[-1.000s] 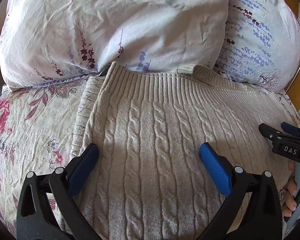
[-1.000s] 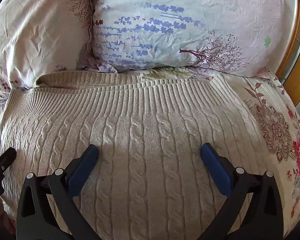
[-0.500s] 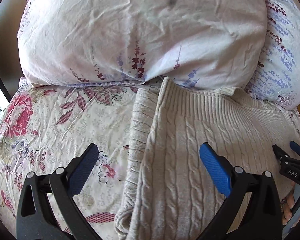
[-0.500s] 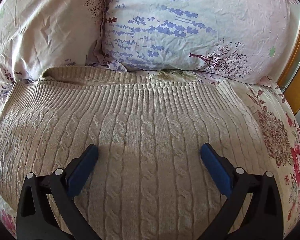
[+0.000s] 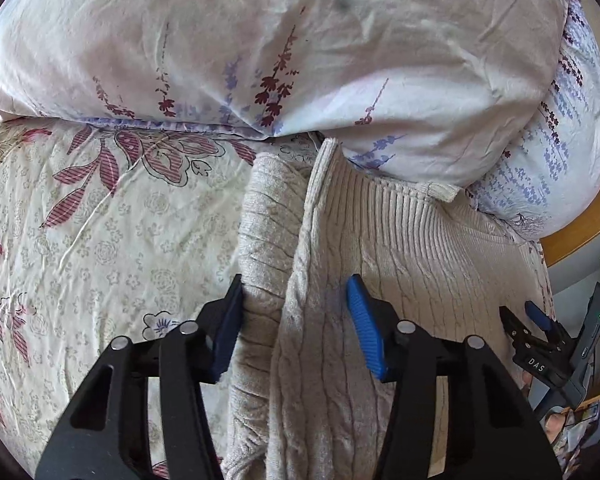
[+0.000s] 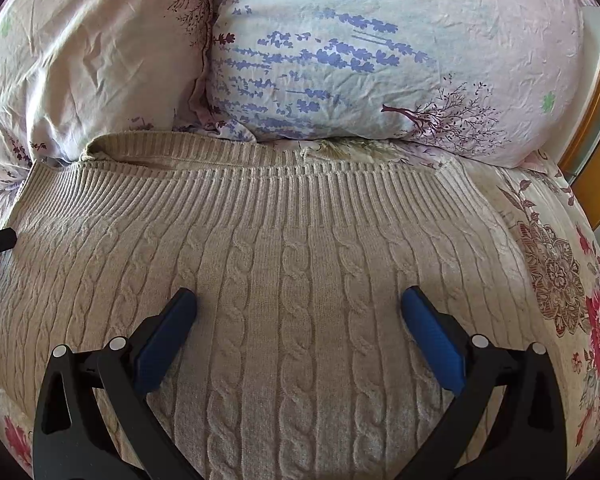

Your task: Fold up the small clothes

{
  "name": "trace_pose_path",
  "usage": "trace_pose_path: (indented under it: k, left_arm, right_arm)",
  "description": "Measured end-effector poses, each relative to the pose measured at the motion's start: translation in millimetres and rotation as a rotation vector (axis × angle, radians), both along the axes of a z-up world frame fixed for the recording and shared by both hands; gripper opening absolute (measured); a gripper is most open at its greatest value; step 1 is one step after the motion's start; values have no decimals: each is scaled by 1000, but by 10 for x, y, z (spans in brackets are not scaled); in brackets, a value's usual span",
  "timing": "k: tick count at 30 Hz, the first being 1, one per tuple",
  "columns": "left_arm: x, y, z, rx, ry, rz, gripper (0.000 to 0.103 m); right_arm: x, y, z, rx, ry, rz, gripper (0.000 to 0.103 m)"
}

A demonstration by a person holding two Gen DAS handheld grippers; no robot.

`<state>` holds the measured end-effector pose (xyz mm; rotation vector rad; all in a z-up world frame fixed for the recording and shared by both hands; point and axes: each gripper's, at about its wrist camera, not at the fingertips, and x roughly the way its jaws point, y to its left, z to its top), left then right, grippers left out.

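I see the beige cable-knit sweater (image 6: 300, 280) lying flat on the floral bedsheet (image 5: 112, 240), its ribbed hem up at twelve o'clock against the two pillows (image 6: 380, 60). My left gripper (image 5: 294, 320) sits over the sweater's left edge, where a folded-under sleeve (image 5: 268, 216) runs alongside the body. Its jaws are closing with that bunched edge between them; the left pad looks to be touching the sleeve, while the right pad rests on the knit, though I cannot quite tell whether the fabric is pinched yet. My right gripper (image 6: 298, 320) hangs over the middle of the sweater with its jaws spread wide and nothing clamped, only flat cable pattern between the blue pads. In the left view the right gripper shows at about four o'clock, beside the sweater's far edge. A wooden bed frame (image 5: 588, 220) shows at three o'clock.
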<state>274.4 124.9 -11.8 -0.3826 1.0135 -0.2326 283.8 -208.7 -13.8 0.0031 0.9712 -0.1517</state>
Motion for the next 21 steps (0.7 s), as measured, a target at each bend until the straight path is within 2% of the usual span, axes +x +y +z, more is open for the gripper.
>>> trace_pose_path:
  k: [5, 9, 17, 21]
  left_arm:
    - [-47, 161, -87, -185, 53, 34, 29]
    - [-135, 68, -27, -227, 23, 27, 22]
    - [-249, -322, 531, -370, -101, -49, 20]
    - [-241, -646, 731, -397, -121, -101, 20]
  right_arm:
    - [2, 3, -1, -1, 2, 0, 102]
    - [9, 6, 1, 0, 6, 3, 102]
    - [11, 17, 2, -1, 12, 12, 102]
    - [9, 25, 9, -5, 13, 19, 102]
